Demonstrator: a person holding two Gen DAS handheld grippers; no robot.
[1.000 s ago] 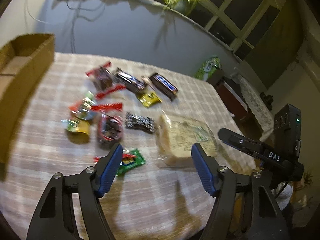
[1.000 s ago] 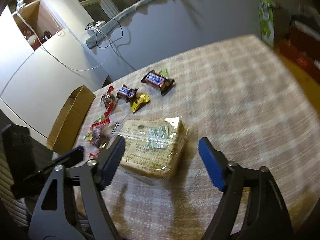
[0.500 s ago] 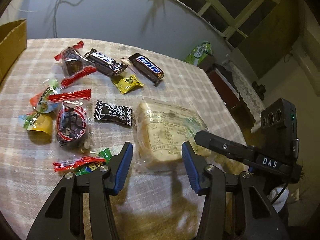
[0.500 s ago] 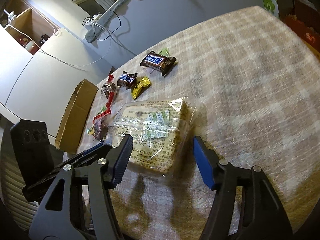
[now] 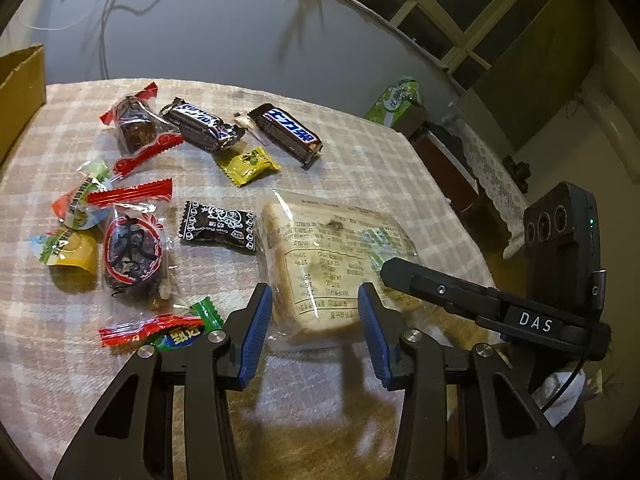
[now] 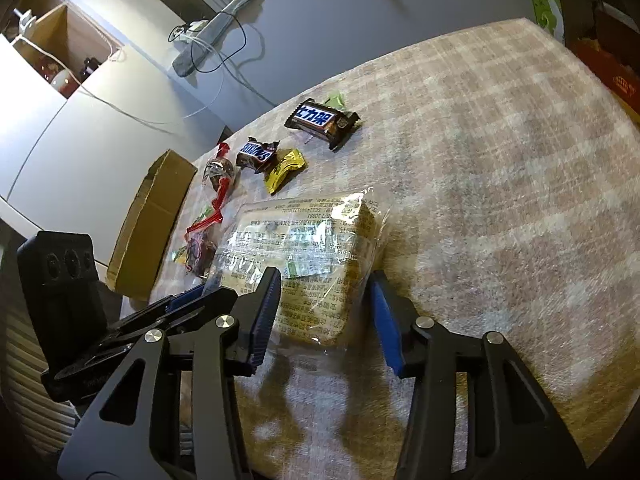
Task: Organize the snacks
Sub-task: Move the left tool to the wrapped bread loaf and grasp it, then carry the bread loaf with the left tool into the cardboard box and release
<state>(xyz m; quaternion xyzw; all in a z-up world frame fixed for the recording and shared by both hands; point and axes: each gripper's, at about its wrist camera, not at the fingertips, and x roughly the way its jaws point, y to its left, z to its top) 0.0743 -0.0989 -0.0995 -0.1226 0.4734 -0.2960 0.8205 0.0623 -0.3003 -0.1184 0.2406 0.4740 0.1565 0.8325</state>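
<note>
The left gripper (image 5: 316, 320), matte black plastic with ribbed blue pads, has just been narrowing; its jaws straddle the near end of the bread packet (image 5: 332, 264) at lower centre. The pads sit right at the crinkled film, and whether they press it cannot be told. The right gripper (image 6: 326, 304) is built the same, its jaws have also just been closing, and they flank the packet's (image 6: 304, 256) other near corner; contact there is equally unclear. In the left view the right gripper's black finger crosses over the packet's right edge.

The packet is a soft, blocky loaf in glossy clear wrap printed with small text, lying on a checked woven tablecloth (image 5: 360, 160). Left of it lies a black sweet wrapper (image 5: 218, 226), with a yellow sachet (image 5: 248, 166) above. Two shiny brown chocolate bars (image 5: 288, 134) (image 5: 202, 124) sit toward the upper centre. Red-twisted clear wrappers holding dark sweets (image 5: 132, 254) crowd the left side. A corrugated cardboard box (image 6: 150, 224) stands at the cloth's left edge in the right view.
</note>
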